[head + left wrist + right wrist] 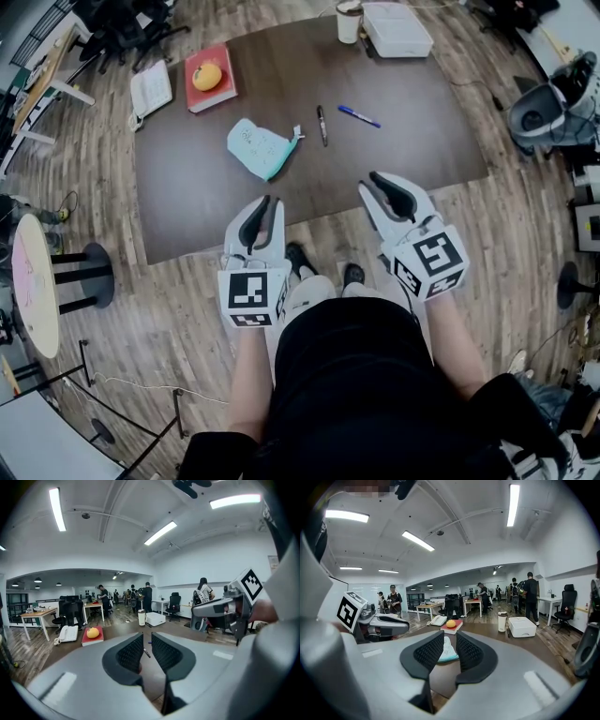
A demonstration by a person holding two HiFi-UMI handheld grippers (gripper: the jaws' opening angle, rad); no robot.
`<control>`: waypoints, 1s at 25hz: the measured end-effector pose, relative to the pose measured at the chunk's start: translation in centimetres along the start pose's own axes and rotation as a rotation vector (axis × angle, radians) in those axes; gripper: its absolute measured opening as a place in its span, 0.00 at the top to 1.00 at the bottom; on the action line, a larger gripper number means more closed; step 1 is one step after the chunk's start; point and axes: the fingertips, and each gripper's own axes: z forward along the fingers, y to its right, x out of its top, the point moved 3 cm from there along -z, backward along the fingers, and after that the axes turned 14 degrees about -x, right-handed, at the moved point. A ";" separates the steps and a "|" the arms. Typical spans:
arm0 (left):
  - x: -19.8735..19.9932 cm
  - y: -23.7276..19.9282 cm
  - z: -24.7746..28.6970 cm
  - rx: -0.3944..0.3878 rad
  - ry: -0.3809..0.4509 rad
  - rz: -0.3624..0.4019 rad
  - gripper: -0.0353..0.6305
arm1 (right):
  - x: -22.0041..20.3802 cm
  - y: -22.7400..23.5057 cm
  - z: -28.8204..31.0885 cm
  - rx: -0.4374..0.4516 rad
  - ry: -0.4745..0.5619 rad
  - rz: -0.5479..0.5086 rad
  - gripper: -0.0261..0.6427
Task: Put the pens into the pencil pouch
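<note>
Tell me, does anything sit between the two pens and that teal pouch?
Nothing visible does. The black pen lies on bare table just right of the pouch, and the blue pen lies beyond it.

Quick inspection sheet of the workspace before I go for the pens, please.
Surface: dark table on a wood floor.
Job's things: teal pencil pouch; black pen and blue pen lie apart to its right, outside it.
Clutter: red book bearing a yellow fruit; phone; cup; white box.
Tools: left tool and right tool both open, empty, over the table's near edge.
Cables: thin cable on the floor, lower left.
Surroundings: round side table; people at far desks.
</note>
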 end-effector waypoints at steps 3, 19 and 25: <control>0.2 -1.5 0.8 -0.011 0.001 -0.001 0.86 | 0.4 -0.1 1.4 -0.007 -0.009 0.000 0.86; 1.0 -8.4 3.7 -0.065 -0.008 0.008 0.86 | 2.2 -0.1 8.0 -0.071 -0.025 0.023 0.86; 0.8 -11.1 3.7 -0.094 -0.010 0.011 0.86 | 2.5 -1.7 9.9 -0.097 -0.040 0.024 0.86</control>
